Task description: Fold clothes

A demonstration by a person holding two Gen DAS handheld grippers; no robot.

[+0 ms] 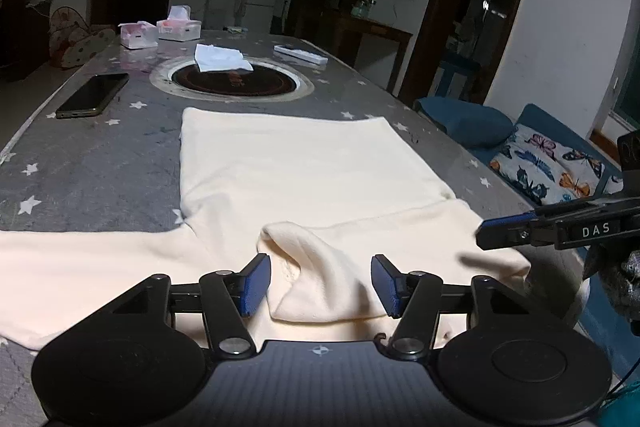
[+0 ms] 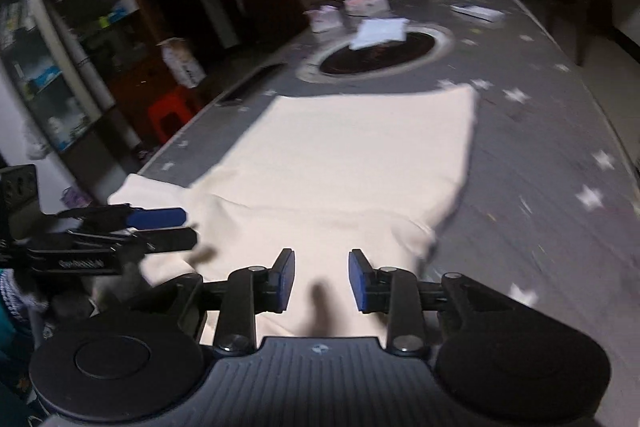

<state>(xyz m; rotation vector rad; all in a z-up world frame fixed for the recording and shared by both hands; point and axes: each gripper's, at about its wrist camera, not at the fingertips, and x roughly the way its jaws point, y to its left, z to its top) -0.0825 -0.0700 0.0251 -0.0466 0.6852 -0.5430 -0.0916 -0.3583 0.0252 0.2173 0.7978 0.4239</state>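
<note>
Left wrist view: the left gripper (image 1: 320, 285) stands with its blue pads parted around a raised fold of the cream garment (image 1: 304, 171), the left pad just beside the cloth and the right pad apart from it; whether either pad presses the fabric cannot be told. The garment lies flat on the grey star-printed table (image 1: 92, 163), its far edge toward 12 o'clock near the round dark inset (image 1: 232, 79), one sleeve running off toward 9 o'clock. The right gripper (image 1: 484, 233) enters from 3 o'clock, cut off by the frame edge and seen edge-on, so its gap is unreadable here. A phone (image 1: 94, 95) lies at 10 o'clock, a folded white cloth (image 1: 222, 59) on the inset, and tissue boxes (image 1: 160, 31) beyond. Right wrist view: motion blur softens everything. The right gripper (image 2: 322, 281) shows a narrow gap over the garment's (image 2: 340, 155) near edge, with nothing gripped. At 9 o'clock the left gripper (image 2: 188, 229) is partly cropped and blurred. The garment's near hem is hidden behind both tool bodies.
</note>
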